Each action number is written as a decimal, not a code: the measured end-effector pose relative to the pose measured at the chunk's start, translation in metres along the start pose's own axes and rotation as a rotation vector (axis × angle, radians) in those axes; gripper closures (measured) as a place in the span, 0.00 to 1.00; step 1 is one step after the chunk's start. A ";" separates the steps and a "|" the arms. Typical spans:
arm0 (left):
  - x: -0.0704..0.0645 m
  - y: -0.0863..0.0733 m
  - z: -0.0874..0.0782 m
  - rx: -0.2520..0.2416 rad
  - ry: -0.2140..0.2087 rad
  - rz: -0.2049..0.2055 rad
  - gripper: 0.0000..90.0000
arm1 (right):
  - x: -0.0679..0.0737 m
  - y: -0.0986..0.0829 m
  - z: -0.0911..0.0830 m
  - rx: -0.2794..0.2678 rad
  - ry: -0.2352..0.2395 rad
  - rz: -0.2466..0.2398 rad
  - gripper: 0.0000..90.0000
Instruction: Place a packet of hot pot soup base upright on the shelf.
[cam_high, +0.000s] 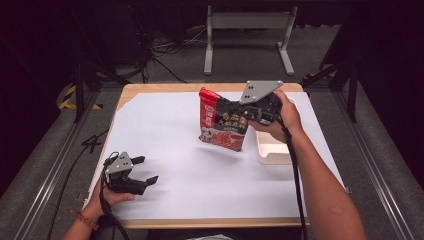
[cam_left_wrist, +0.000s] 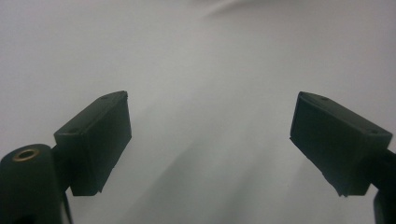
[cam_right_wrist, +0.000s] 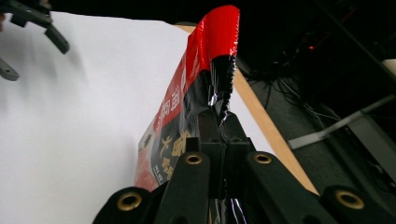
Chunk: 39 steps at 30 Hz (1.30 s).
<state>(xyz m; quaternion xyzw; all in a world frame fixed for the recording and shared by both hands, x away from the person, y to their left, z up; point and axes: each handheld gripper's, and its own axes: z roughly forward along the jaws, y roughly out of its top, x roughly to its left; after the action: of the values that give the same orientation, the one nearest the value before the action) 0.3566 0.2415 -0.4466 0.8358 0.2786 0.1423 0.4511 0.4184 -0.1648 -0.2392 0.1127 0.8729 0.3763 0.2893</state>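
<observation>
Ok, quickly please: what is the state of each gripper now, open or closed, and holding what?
Left gripper: open, holding nothing, low over the white sheet.
Right gripper: closed on the red noodle packet, lifted off the table.

You have two grippers on this table: your left gripper, near the table's front-left corner, and your right gripper, toward the far right. There is one red-and-black noodle packet — a single bag, held up above the table's middle. One white rectangular tray sits on the table just right of that packet. One white sheet covers the one wooden table. Beyond the table's far edge stands one grey metal frame — two legs showing.
</observation>
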 end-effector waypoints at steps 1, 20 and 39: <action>0.000 0.000 0.000 0.003 -0.004 -0.003 0.15 | -0.003 -0.001 -0.003 -0.006 -0.008 0.007 1.00; 0.000 0.001 -0.002 -0.018 0.037 -0.007 0.14 | -0.037 -0.035 -0.072 -0.021 -0.164 0.090 1.00; 0.001 0.001 -0.006 -0.042 0.044 -0.021 0.14 | -0.045 -0.085 -0.113 0.011 -0.235 0.181 1.00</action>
<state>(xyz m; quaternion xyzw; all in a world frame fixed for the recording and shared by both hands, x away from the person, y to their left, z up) 0.3547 0.2456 -0.4429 0.8200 0.2940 0.1618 0.4637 0.3900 -0.3091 -0.2192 0.2357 0.8214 0.3800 0.3539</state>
